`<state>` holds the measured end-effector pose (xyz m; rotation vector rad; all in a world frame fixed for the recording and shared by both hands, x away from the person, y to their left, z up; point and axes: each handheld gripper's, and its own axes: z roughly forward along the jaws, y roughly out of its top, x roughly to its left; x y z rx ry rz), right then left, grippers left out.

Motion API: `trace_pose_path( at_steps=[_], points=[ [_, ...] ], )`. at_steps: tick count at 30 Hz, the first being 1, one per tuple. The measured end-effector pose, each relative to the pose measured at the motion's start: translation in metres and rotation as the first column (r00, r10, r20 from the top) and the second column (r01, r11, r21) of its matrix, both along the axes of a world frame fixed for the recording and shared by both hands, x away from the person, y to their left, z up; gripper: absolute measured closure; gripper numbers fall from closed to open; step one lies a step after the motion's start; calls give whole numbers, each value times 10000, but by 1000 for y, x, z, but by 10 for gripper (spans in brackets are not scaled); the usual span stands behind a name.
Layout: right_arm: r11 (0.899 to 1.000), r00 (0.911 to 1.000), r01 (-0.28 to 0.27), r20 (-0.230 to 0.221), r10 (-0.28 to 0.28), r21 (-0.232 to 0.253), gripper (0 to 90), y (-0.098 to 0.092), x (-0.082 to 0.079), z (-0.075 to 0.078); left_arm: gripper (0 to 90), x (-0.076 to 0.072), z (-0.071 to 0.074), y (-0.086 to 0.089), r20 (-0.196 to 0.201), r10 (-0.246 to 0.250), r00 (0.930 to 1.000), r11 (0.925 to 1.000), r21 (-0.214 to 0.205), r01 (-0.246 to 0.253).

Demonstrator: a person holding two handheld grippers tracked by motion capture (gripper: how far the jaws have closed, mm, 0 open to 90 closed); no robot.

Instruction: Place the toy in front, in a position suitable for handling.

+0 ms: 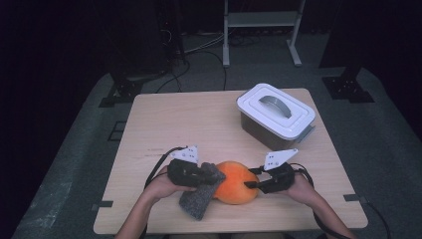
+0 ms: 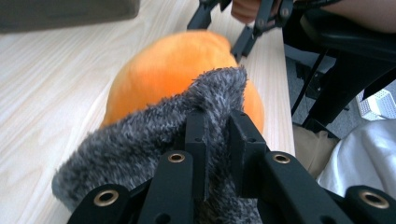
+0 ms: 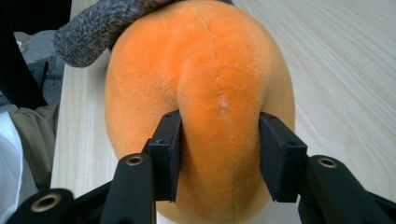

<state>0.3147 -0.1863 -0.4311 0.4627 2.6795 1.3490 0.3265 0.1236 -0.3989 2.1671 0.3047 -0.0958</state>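
While your right tongs (image 3: 219, 154) pinched the soft, light plush (image 1: 235, 182) near the box (image 1: 275, 115) on the desk (image 1: 164, 124), your left tongs (image 2: 217, 154) clenched its floppy grey cloth (image 2: 154, 135).

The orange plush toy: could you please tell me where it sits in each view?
High view: orange plush toy low centre, between the grippers.
Left gripper view: upper centre, behind the grey fuzzy cloth.
Right gripper view: centre, pinched by the jaws.
Shared landmark: the grey fuzzy cloth against the toy.
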Motion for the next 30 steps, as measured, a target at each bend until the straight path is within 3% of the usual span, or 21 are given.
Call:
trace_pose_path(
  at_steps=[7, 11, 17, 24, 30],
  points=[
    [9984, 9975, -492, 494, 505, -283, 542, 14, -12, 2, 790, 2, 10, -18, 194, -217, 9996, 9994, -252, 221],
    [9964, 9944, -719, 743, 752, -458, 543, 20, -18, 3, 789, 4, 10, -23, 230, -263, 9994, 9995, -139, 267],
    [9962, 9934, -774, 821, 804, -393, 543, 18, -21, 2, 789, 7, 4, -14, 122, -54, 9999, 9999, -84, 55],
    [9933, 9897, -1003, 973, 1055, -570, 541, 21, -23, 4, 788, 10, -11, 13, -343, 568, 9978, 9984, -16, -568],
    [9895, 9860, -1237, 1029, 1310, -744, 541, 27, -23, 6, 789, 10, -9, 10, -255, 494, 9985, 9988, 10, -494]
  ],
)
